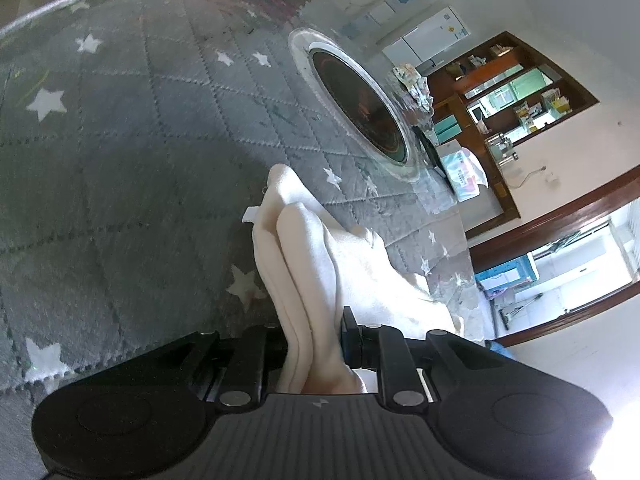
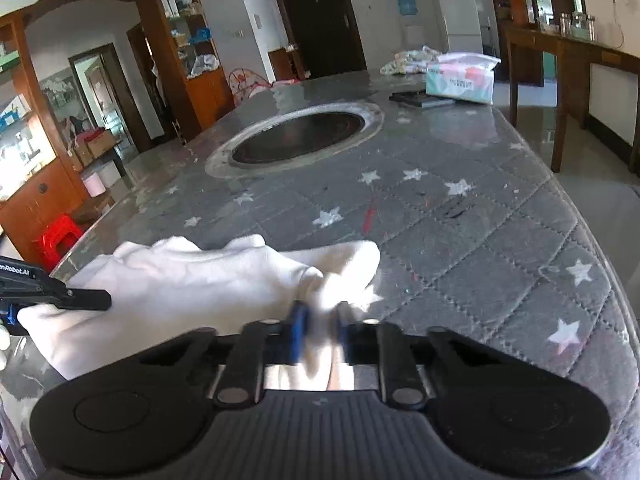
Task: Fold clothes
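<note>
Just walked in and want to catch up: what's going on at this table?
A person with a gripper in each hand is folding a white garment on a grey star-patterned table cover. The right gripper is shut on a bunched part of the cloth near the table's front edge. The left gripper is shut on stacked folds at another part of it. The garment lies crumpled, not yet a neat fold. A round cooktop and a tissue pack sit farther back.

Bright daylight glares off the table (image 2: 460, 128); fisheye edges bend, and nearby cloth (image 2: 320, 316) blurs.
</note>
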A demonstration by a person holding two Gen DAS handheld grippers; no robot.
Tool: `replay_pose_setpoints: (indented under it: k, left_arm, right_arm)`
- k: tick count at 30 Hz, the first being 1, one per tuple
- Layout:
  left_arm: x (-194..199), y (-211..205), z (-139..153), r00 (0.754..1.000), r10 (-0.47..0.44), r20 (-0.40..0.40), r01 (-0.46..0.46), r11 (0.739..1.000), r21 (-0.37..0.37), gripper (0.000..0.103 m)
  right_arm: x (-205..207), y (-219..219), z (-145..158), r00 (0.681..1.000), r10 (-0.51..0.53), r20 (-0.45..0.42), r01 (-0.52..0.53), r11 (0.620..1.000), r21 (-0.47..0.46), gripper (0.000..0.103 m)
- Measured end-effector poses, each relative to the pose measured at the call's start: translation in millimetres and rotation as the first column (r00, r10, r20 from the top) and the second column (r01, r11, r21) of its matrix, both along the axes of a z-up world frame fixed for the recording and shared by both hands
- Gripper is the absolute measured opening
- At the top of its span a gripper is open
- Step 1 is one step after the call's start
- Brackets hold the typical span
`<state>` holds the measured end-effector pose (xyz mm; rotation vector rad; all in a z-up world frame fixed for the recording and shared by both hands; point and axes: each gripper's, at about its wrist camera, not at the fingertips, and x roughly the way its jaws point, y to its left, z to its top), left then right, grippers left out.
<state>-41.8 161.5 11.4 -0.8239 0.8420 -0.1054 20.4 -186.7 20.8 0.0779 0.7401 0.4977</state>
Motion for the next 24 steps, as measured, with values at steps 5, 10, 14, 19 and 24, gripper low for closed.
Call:
replay_pose_setpoints:
  k: [5, 10, 14, 19, 24]
  left_arm:
    - [3, -11, 15, 0.999, -0.035, 0.031, 0.033, 0.998, 0.062, 0.018]
    - [5, -21, 31, 0.996, -0.073, 0.06, 0.065, 0.99, 0.124, 0.018]
    - [13, -38, 44, 0.99, -0.11, 0.089, 0.094, 0.981, 0.17, 0.018]
    - [21, -53, 52, 0.986, -0.131, 0.102, 0.109, 0.974, 0.199, 0.018]
    - [22, -47, 44, 0.991, -0.113, 0.074, 0.096, 0.975, 0.202, 0.018]
  right_arm:
    - [-11, -3, 16, 0.999, -0.008, 0.05, 0.007, 1.0, 0.016, 0.01]
    - [-20, -8, 37, 0.993, -0.008, 0.119, 0.007, 1.0, 0.005, 0.007]
    - [-25, -19, 56, 0.983, -0.035, 0.182, 0.037, 0.999, -0.007, 0.002]
    - [-18, -37, 59, 0.988, -0.077, 0.136, 0.076, 0.997, 0.007, 0.007]
    - [-9, -43, 36, 0.996, -0.078, 0.044, 0.077, 0.997, 0.019, 0.018]
